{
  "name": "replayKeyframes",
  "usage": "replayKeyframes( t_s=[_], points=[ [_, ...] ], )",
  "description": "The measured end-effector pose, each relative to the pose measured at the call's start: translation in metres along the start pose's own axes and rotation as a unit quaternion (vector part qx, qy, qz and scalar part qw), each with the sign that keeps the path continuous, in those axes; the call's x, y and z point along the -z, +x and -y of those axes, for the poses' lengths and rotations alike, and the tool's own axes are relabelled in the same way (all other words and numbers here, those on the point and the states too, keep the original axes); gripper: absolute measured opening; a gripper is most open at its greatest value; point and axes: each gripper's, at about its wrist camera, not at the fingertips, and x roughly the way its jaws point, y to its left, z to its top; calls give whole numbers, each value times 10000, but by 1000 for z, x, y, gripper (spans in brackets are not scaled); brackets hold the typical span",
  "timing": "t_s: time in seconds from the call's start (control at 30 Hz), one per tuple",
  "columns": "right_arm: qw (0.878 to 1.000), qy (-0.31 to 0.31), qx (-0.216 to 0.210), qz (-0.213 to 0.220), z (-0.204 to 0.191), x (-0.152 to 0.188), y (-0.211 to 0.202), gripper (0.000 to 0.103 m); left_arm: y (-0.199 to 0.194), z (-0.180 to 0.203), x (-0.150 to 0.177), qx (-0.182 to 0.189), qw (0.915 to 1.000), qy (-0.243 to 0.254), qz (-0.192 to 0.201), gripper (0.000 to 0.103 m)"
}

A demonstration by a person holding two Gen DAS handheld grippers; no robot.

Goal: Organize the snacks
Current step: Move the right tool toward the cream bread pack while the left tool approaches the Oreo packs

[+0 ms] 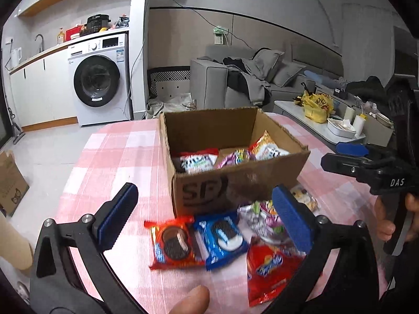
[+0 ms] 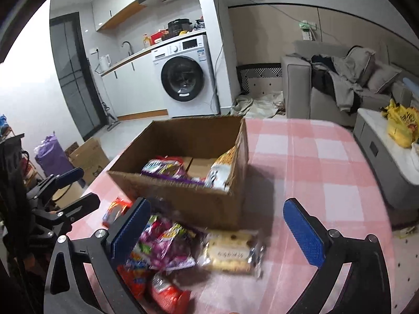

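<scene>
An open cardboard box (image 1: 199,191) (image 2: 222,204) stands on the pink checked table and holds a few snack packs (image 1: 235,157). In front of it lie a red Oreo pack (image 1: 172,243), a blue Oreo pack (image 1: 225,238), a red bag (image 1: 269,267), a purple candy bag (image 2: 167,246) and a pale biscuit pack (image 2: 233,253). My left gripper (image 1: 207,222) is open and empty above the Oreo packs. My right gripper (image 2: 220,233) is open and empty above the purple bag and biscuit pack; it also shows at the right of the left wrist view (image 1: 348,157).
The table (image 2: 314,162) carries the box and the loose packs. Beyond it are a washing machine (image 1: 99,81), a grey sofa (image 1: 235,78) and a low table with a yellow bag (image 1: 316,107). A cardboard box (image 2: 89,159) stands on the floor at left.
</scene>
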Motion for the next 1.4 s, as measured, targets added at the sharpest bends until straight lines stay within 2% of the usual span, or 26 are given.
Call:
replayKeyframes(
  t_s=[0.17,0.37,0.6,0.73,1.17,1.4],
  points=[
    [9996,-180,-60,-229,-4,19,3,103,-9,-6,18,131,9998,-132,-23,102],
    [9987,-239,-22,-448,-3,25,11,103,8,-13,23,-200,9989,-125,-401,102],
    [9974,-246,-46,-675,2,30,19,103,30,-27,26,-277,9958,-333,-804,102],
    [9965,-221,82,-798,6,33,27,103,43,-35,30,-313,9936,-410,-1002,102],
    [9901,19,357,-1360,24,50,70,103,73,-58,45,-528,9880,-733,-1256,102],
    [9887,-32,288,-1473,23,54,85,103,85,-63,51,-601,9855,-745,-1403,102]
  ],
)
